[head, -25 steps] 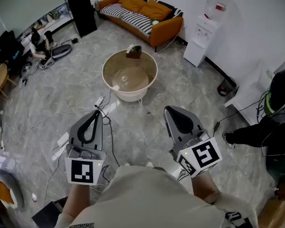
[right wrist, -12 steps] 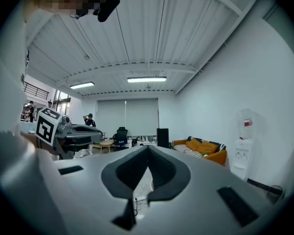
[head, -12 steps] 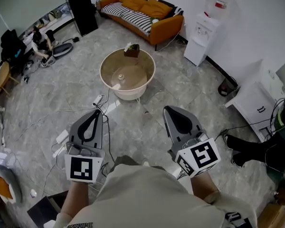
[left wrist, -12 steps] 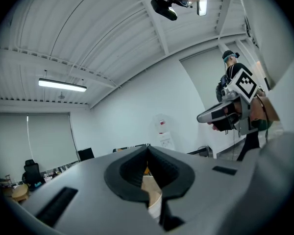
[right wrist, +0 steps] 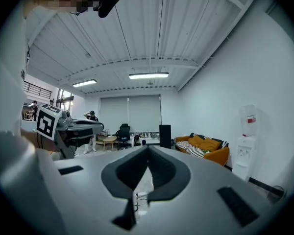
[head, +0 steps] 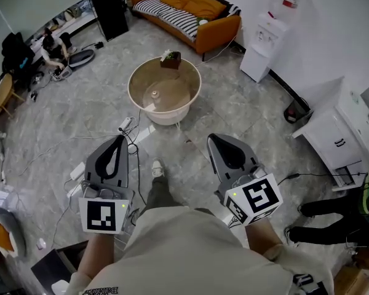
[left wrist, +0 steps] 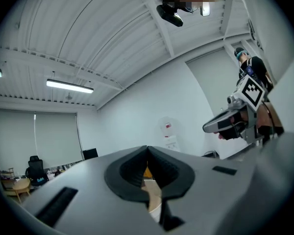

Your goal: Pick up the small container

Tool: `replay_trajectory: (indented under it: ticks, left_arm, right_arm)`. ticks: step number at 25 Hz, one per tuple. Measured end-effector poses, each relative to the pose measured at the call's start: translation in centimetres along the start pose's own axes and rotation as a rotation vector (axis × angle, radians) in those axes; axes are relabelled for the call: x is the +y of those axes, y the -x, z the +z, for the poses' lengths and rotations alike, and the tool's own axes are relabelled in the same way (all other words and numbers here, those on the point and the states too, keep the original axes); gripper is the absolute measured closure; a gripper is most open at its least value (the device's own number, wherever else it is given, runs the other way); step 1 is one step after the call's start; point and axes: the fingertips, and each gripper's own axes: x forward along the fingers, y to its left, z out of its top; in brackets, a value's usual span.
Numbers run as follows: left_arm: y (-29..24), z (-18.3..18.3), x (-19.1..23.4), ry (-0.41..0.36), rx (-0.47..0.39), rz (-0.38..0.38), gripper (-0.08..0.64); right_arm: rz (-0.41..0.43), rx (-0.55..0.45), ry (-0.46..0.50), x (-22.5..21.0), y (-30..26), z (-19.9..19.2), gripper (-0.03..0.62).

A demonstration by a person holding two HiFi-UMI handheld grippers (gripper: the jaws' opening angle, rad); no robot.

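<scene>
The small container (head: 154, 94), clear and low, stands near the middle of a round beige table (head: 165, 112) on the floor ahead in the head view. A small potted plant (head: 171, 59) sits at the table's far rim. My left gripper (head: 119, 139) and right gripper (head: 213, 138) are held side by side well short of the table, both shut with nothing between the jaws. In the left gripper view the shut left gripper (left wrist: 147, 149) shows a sliver of the table (left wrist: 153, 194) through its gap. The right gripper (right wrist: 148, 149) points across the room.
Cables and a power strip (head: 126, 125) lie on the floor between me and the table. An orange sofa (head: 190, 12), a water dispenser (head: 265, 37), a black speaker (head: 107, 8) and a white cabinet (head: 332, 135) line the walls. A person's legs (head: 332, 221) are at right.
The table has come slightly nearer as I step forward; my shoe now shows between the grippers. The person at right has moved lower in view. Both grippers stay shut.
</scene>
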Motion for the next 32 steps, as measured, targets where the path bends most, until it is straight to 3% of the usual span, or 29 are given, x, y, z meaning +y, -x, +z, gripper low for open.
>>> replay_trajectory:
  ticks: [4, 13, 23, 32]
  left_arm:
    - [-0.9, -0.2, 1.5, -0.001, -0.051, 0.049, 0.554]
    - [-5.5, -2.7, 4.9, 0.006, -0.025, 0.057, 0.554]
    - [-13.6, -6.1, 11.7, 0.043, 0.029, 0.025, 0.554]
    - [-22.6, -8.6, 20.6, 0.068, 0.065, -0.026, 0.554]
  right_arm:
    - [0.018, 0.013, 0.019, -0.2, -1.7, -0.6, 0.595]
    - [0.029, 0.018, 0.038, -1.5, -7.7, -0.7, 0.595]
    - [-0.006, 0.079, 0.015, -4.1, -17.7, -0.8, 0.597]
    - [-0.062, 0.134, 0.015, -6.9, -29.8, 1.2, 0.597]
